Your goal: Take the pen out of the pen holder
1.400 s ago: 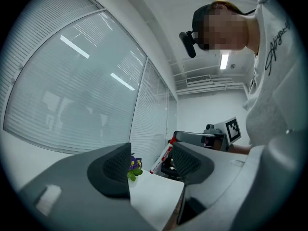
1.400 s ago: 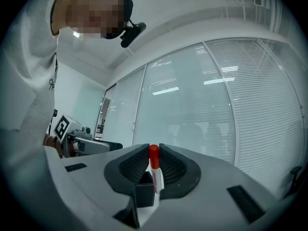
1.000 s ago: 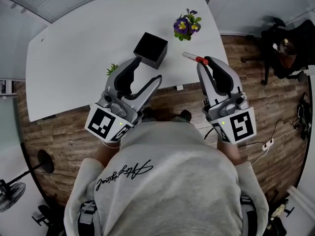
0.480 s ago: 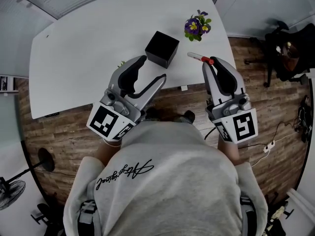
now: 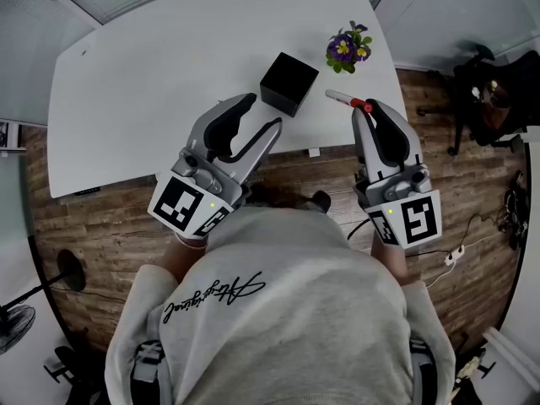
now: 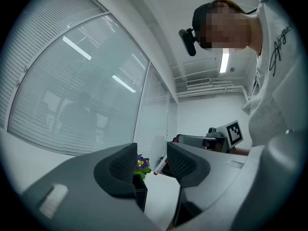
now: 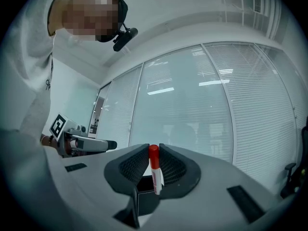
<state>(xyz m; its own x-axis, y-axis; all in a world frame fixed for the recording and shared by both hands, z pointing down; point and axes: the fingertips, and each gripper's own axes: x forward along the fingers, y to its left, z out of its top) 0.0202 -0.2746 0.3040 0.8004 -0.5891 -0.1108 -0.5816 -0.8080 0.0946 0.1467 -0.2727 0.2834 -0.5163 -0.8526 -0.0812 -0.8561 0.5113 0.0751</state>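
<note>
Table (image 5: 152, 83): smooth matt white top. Floor (image 5: 101, 226): brown wood planks, grainy. Pen holder (image 5: 288, 83): matt black. Pen (image 7: 154, 170): glossy plastic, red cap, white barrel. Right gripper (image 5: 370, 110): matt grey plastic shell, dark pads (image 7: 134, 166) finely ribbed. Sweatshirt (image 5: 287, 310): soft grey cloth.

**White surface, just two things on it**

Pretty plain white surface (image 5: 160, 74) with rounded corners, standing on a wood-plank floor (image 5: 93, 226). Toward 3 o'clock from its middle sits a black cube pen holder (image 5: 289, 83), close to the near edge. At 2 o'clock from that there's a little bunch of purple and yellow flowers (image 5: 348, 47), not touching it.
</note>
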